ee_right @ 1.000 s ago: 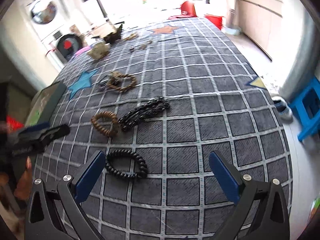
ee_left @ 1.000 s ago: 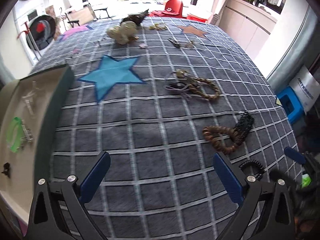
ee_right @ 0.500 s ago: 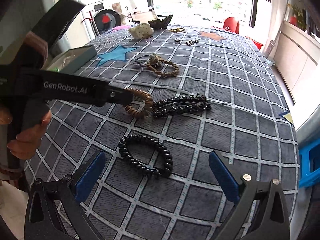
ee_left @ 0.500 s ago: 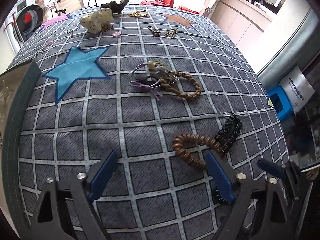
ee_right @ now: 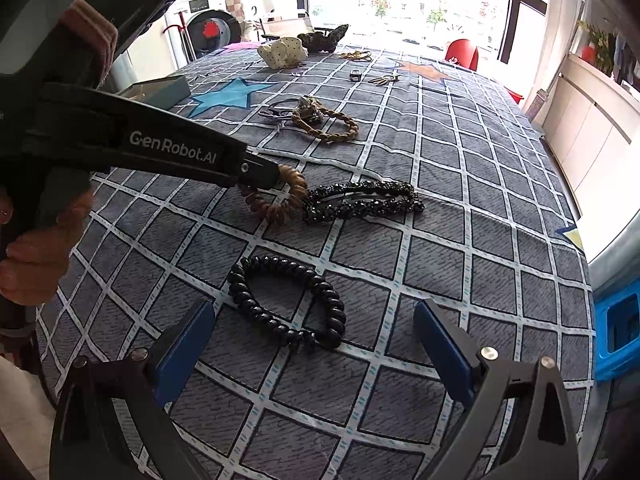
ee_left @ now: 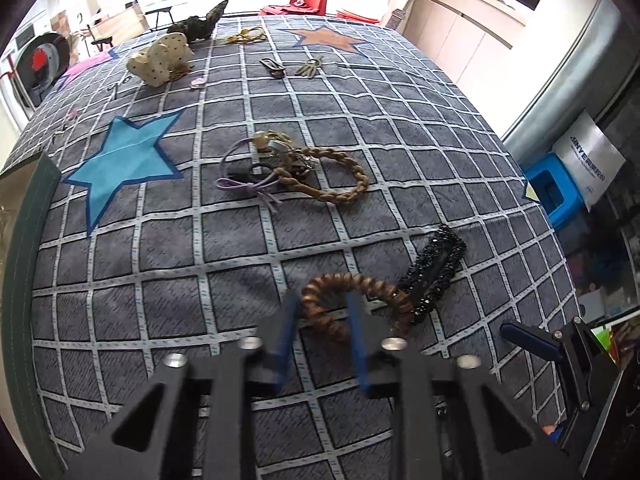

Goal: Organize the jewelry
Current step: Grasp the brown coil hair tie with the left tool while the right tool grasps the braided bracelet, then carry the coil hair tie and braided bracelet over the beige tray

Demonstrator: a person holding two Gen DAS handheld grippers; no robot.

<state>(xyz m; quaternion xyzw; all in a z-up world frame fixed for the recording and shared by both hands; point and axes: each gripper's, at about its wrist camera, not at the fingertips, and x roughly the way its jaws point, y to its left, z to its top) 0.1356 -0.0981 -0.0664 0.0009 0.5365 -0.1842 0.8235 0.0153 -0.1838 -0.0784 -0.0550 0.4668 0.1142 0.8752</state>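
Narrowed sharply from the wide spread of half a second ago, and pushed forward across the grey checked cloth of the table (ee_left: 168, 248). At far left, only the rim of a green-edged tray (ee_left: 28, 200), well apart from the work. Next, left gripper (ee_left: 322, 320): jaws drawn in on either side of the near arc of the brown spiral hair tie (ee_left: 360, 282), apparently pinching it, with the tie flat on the cloth and not yet lifted. Touching the tie's right end, a black beaded hair clip (ee_left: 436, 276). Further right, right gripper (ee_right: 316, 320): jaws spread wide, grasping nothing, poised over a black spiral hair tie (ee_right: 336, 312) near the front edge of the table.

Step in hand, by judgement: picking up the brown tie, probably for the tray. Next move calls for a firm pinch first, then a straight lift to pull free of the clip without dragging it, then a carry leftward to the tray.
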